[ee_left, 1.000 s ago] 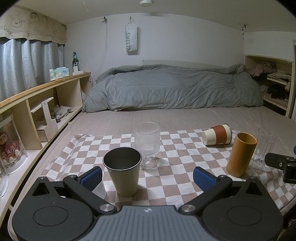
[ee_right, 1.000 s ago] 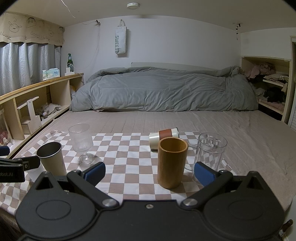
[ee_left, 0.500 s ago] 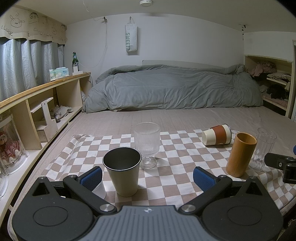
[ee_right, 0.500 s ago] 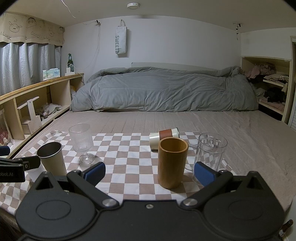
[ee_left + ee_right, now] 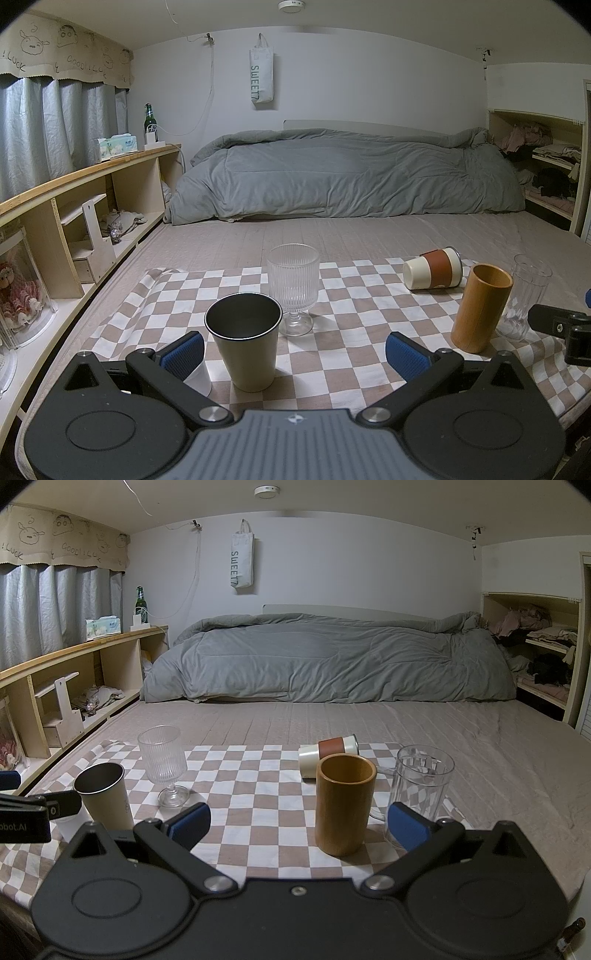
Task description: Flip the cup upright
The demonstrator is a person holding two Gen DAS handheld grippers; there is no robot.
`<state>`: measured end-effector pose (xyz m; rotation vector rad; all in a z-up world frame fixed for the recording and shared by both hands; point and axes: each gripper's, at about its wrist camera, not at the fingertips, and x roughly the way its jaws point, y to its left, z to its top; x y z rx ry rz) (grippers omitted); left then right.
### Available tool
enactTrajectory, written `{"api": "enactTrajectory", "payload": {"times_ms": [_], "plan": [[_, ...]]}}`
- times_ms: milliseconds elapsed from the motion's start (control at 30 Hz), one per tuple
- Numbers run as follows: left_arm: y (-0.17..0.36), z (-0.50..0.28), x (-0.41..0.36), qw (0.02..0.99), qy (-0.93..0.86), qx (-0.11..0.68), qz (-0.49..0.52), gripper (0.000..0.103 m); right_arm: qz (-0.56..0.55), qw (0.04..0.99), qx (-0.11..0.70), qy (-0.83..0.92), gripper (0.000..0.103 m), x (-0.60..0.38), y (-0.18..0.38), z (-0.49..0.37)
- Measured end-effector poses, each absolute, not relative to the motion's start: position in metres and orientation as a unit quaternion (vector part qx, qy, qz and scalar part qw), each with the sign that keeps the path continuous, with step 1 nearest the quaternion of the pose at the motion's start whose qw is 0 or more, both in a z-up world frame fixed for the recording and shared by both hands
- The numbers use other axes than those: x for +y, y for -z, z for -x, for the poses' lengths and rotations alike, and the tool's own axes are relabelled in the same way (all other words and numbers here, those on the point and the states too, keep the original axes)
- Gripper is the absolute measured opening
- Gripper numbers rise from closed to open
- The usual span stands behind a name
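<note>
Cream ceramic-looking with a rust-brown sleeve, the tipped travel cup (image 5: 433, 272) lies on its side on the brown-and-white checkered cloth (image 5: 354, 332), at about one o'clock from the left gripper (image 5: 294, 352) and roughly twelve o'clock from the right gripper (image 5: 300, 825). In the right wrist view the cup (image 5: 328, 753) sits just behind the tall brown wooden tumbler (image 5: 344, 805), partly hidden by it.

The flip looks not yet begun: the cup is on its side and neither claw touches it. Both grippers hang at the near edge of the cloth with their blue-padded fingers spread wide and nothing between them. Reaching, gripping, turning the cup up and setting it down are all left, as I judge it.

Count of vessels on the cloth: five. One lying travel cup; one wooden tumbler; one clear glass mug with a handle (image 5: 419, 794) just right of the tumbler; one ribbed clear stemmed glass (image 5: 293, 291) at twelve o'clock from the left gripper; one dark-lined metal tumbler (image 5: 243, 349) close in front of the left gripper's fingers. Four stand upright, one does not. A small white object by the left finger is too hidden to name.

Beyond the cloth, a grey duvet (image 5: 347, 177) lies heaped at the far end of the bed.
</note>
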<state>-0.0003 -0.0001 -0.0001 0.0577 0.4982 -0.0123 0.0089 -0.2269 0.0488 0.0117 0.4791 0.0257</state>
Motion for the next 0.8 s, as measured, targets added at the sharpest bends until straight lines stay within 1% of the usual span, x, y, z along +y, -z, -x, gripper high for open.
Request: {"api": "enactTrajectory", "payload": {"times_ms": [567, 800], "plan": [[0.001, -0.001, -0.001, 0.969, 0.008, 0.247, -0.027, 0.103, -0.007, 0.971, 0.237, -0.014, 0.103, -0.224, -0.05, -0.008], [-0.005, -0.015, -0.014, 0.969, 0.04, 0.241, -0.02, 0.103, -0.018, 0.972, 0.233, -0.022, 0.103, -0.229, -0.055, -0.003]]}}
